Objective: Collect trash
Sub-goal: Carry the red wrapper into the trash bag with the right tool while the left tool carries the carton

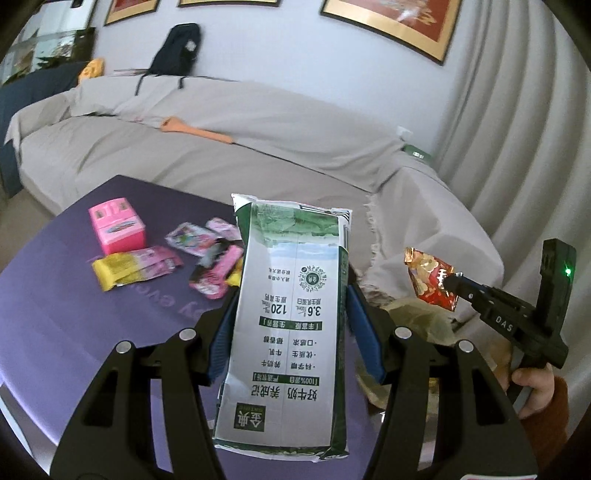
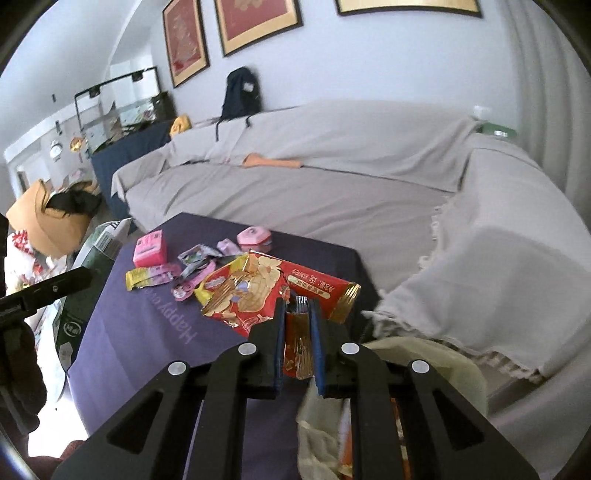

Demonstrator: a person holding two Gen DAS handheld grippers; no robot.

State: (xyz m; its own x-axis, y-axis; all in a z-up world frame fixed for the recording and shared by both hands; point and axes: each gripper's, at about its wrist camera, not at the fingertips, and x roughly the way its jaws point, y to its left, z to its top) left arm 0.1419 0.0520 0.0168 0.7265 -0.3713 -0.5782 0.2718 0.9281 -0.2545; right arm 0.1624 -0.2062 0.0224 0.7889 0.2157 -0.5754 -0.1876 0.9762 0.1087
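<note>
Gripping milk carton (image 1: 288, 325) between left hand-held gripper (image 1: 291, 299) pads

One milk carton (image 1: 291, 325), centre of the left wrist view. One red wrapper (image 2: 273, 295), centre of the right wrist view.

On the purple table (image 2: 147, 332), left of centre:
- pink boxes: two, a square one (image 2: 149, 248) and a flatter one (image 2: 254, 238) further back
- yellow-and-pink packet (image 2: 149, 277): one
- small pink and silver wrappers (image 2: 201, 258): about five, heaped and overlapping, exact count unclear

Grippers: two, left gripper (image 1: 291, 314) and right gripper (image 2: 298, 317).

Framed pictures (image 2: 255, 22), top of frame: three. Backpack (image 2: 240, 92): one. Sofa (image 2: 332, 184): one. Orange item (image 2: 271, 161) on the sofa: one.
</note>
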